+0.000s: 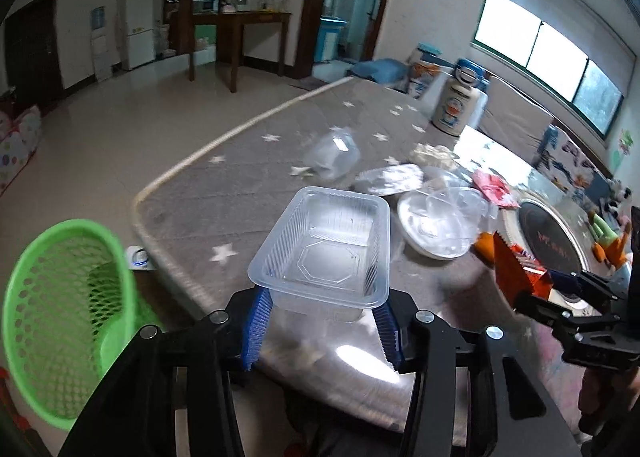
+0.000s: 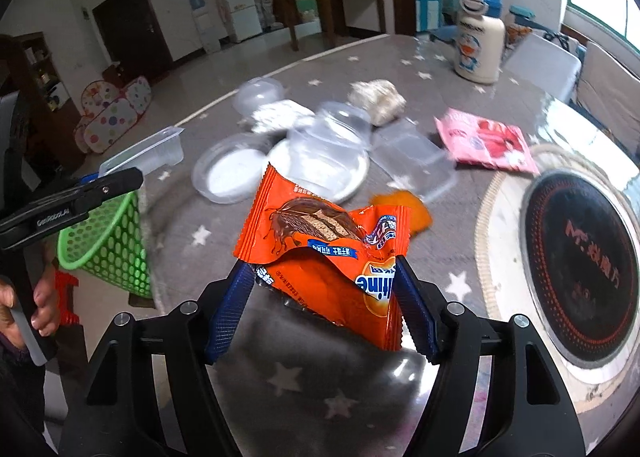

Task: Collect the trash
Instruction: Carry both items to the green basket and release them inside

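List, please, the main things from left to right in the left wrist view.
Green basket → clear plastic tray held in the left gripper → white bowl → orange wrapper held in the right gripper.

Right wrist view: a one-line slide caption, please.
Right gripper holds an orange snack wrapper above the star-patterned table.

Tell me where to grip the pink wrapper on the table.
Take the pink wrapper by its near long edge, coming in low from the side nearest the right gripper. It lies flat on the table, so only a thin edge can be pinched.
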Action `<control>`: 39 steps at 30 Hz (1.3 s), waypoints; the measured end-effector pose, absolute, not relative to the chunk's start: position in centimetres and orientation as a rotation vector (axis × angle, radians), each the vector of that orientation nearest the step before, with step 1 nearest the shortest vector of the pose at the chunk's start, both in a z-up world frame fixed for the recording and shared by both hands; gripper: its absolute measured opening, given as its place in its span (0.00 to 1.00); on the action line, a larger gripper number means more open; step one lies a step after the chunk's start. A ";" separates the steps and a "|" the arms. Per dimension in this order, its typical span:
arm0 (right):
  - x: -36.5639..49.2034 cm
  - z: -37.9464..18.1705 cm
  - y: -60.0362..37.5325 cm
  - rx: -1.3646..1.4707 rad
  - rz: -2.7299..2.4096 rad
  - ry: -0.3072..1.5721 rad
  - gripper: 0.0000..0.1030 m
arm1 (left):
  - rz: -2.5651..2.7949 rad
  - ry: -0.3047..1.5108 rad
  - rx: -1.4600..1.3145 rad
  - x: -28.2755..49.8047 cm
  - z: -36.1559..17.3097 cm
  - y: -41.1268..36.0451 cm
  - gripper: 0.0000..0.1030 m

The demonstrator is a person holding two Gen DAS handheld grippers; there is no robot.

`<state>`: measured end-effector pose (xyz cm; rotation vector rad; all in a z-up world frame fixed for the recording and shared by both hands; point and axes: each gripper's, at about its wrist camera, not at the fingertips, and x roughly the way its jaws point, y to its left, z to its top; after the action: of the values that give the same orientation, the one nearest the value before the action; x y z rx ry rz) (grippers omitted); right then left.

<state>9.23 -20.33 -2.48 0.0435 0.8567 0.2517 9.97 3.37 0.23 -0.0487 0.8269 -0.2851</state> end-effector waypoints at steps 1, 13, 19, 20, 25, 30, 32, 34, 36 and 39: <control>9.3 -2.2 -19.8 0.043 0.264 0.852 0.67 | -0.269 0.826 -0.050 9.5 0.4 4.1 0.44; 11.3 -0.3 -10.7 -0.006 0.460 0.836 0.67 | 0.009 0.846 -0.072 6.4 0.4 14.7 0.45; 12.4 0.0 -5.1 -0.037 0.557 0.841 0.67 | 0.119 0.895 -0.111 6.1 -1.4 19.8 0.46; 12.6 0.0 -4.6 -0.038 0.570 0.844 0.67 | 0.128 0.900 -0.114 6.2 -1.7 20.2 0.46; 13.7 0.0 -0.7 -0.060 0.631 0.848 0.67 | 0.177 0.921 -0.132 6.2 -2.9 22.5 0.49; 14.7 -0.3 2.8 -0.071 0.686 0.866 0.68 | 0.211 0.929 -0.157 6.0 -3.7 24.1 0.61; 14.9 -0.2 4.1 -0.080 0.713 0.867 0.69 | 0.228 0.926 -0.171 5.7 -3.7 24.7 0.68; 15.1 -0.4 5.9 -0.085 0.741 0.873 0.69 | 0.250 0.916 -0.183 5.2 -3.6 25.3 0.70; 15.4 -0.7 7.5 -0.091 0.770 0.883 0.70 | 0.265 0.908 -0.200 4.7 -3.4 25.9 0.72; 15.7 -1.3 10.0 -0.106 0.804 0.896 0.70 | 0.296 0.893 -0.223 3.4 -3.2 27.1 0.73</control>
<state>15.68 9.96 -1.30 -0.1059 0.8963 0.8039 3.37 27.11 -3.19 -0.2229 0.8928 0.2959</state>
